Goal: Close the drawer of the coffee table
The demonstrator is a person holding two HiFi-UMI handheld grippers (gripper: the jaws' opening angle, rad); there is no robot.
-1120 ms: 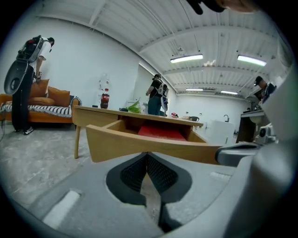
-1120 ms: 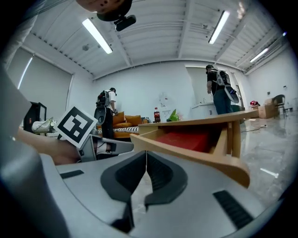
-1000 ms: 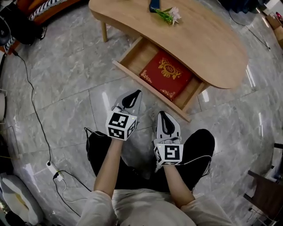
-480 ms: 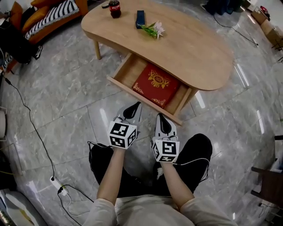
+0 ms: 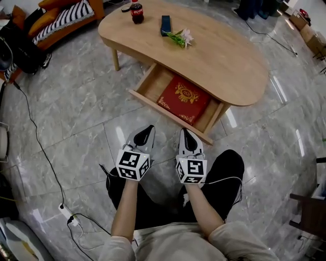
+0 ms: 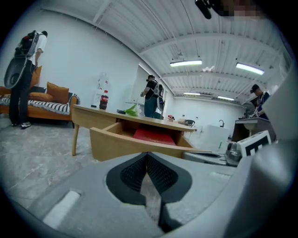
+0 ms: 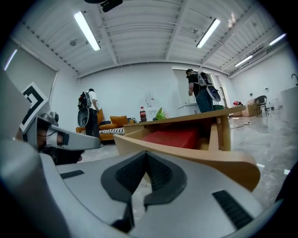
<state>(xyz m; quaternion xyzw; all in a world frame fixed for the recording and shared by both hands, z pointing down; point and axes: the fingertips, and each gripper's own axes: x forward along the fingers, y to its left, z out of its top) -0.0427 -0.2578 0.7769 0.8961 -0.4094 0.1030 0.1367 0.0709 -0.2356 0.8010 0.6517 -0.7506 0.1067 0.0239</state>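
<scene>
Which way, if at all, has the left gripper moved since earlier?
Yes: the left gripper has drawn back from the drawer front, toward the person.

Left gripper backs off, view widens
The left gripper (image 5: pixel 144 132) sits lower and farther from the drawer (image 5: pixel 170 115) front than before; a cola bottle (image 5: pixel 136 12) on the counter (image 5: pixel 229 66) now shows.

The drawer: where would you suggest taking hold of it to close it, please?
Press the long front board of the drawer near its middle, coming from the floor side facing the person. No handle shows, and it should slide back under the table.
</scene>
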